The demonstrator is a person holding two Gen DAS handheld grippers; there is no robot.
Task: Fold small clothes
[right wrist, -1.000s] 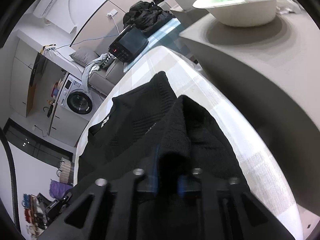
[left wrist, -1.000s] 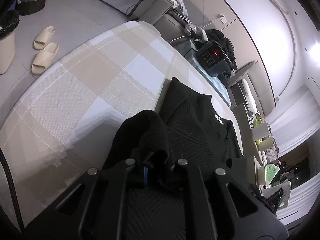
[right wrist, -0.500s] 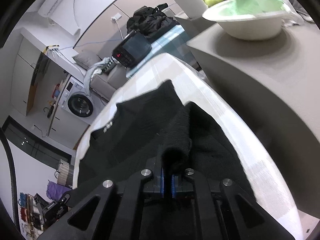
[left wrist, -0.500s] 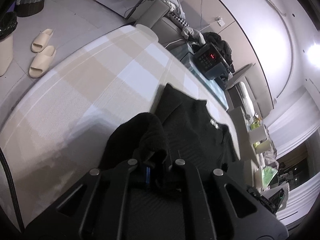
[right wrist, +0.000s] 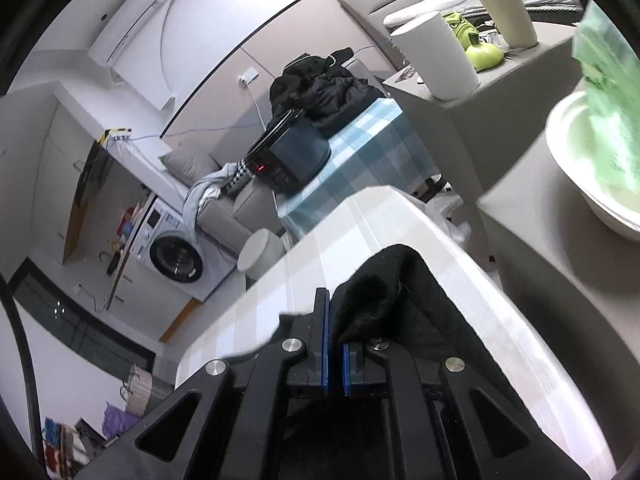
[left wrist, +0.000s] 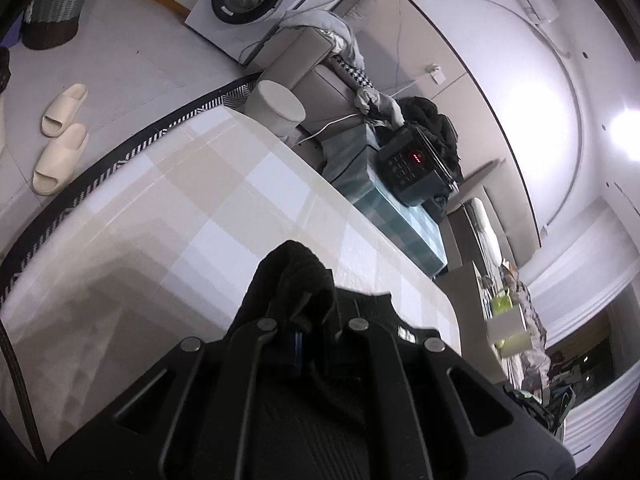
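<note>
Bunching at both grippers, black knit garment (left wrist: pixel 298 280) lifted; ribbed texture

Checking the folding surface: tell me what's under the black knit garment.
Under the black knit garment lies the beige-and-white checked tablecloth, bare around it. Whatever lies directly beneath the fabric is covered, also by the claws' black frames.

Black knit garment (left wrist: pixel 294 276) on beige-and-white checked tablecloth (left wrist: pixel 224 204), teal-checked cloth (right wrist: pixel 372 136) beyond the tablecloth, cream slippers (left wrist: pixel 60 140) on the floor beside it, blue gripper pads (right wrist: pixel 325 336)
</note>
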